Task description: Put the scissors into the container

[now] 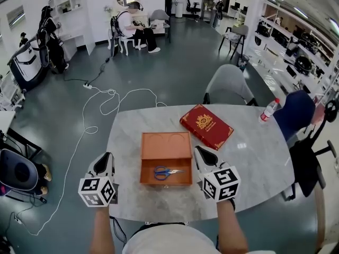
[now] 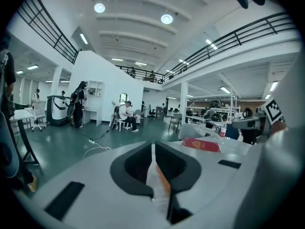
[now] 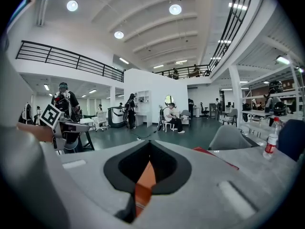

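**ITEM: scissors-to-container job, status near complete**

- Scissors [image 1: 165, 172]: blue handles, lying flat on the floor of the container, roughly centred, blades pointing to the person's right. Nothing is touching them.
- Container: orange box [image 1: 166, 183], shallow and rectangular, lid [image 1: 166, 144] folded open on the far side. It sits on the marble-look table [image 1: 254, 157], near the front edge.
- Left gripper [image 1: 107, 156]: rests just left of the box, apart from it. Its own view shows the jaws brought together at the tips with nothing held (only a thin slit, w/ tabletop and an orange strip of the box behind it).
- Right gripper [image 1: 198, 150]: just right of the box, close to its wall. Contact can't be told. Jaws closed tip to tip and empty, with the same orange sliver showing through the slit.
- Other stock, not in play: red book [image 1: 206, 126] w/ gold emblem, just beyond the box's right corner; water bottle [image 1: 268, 110] at the far right table edge; grey chair [image 1: 229, 83] behind the table.

Progress, est.: the placement looks done, as the scissors are inside and released by both grippers. Remaining: nothing the task sentence requires. The lid is open, and closing it isn't asked for.
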Demonstrator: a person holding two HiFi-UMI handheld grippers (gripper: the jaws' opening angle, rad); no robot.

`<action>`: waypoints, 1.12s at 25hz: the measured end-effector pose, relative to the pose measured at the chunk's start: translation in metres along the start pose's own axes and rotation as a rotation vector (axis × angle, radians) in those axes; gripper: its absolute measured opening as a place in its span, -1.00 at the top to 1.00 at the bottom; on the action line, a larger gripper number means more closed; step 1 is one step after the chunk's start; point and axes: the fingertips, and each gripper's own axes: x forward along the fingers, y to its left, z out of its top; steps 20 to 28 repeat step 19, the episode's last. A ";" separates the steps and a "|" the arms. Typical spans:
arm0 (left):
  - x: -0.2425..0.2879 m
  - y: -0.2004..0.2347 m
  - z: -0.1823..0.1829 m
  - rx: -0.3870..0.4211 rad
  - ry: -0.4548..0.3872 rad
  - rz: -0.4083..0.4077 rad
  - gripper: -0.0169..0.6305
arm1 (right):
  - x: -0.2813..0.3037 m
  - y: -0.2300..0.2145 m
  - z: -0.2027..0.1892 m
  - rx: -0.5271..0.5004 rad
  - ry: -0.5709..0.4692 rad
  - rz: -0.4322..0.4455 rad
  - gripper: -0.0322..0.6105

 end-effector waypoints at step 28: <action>0.011 -0.018 -0.010 0.011 0.034 -0.061 0.86 | -0.002 -0.002 -0.008 0.007 0.015 -0.025 0.89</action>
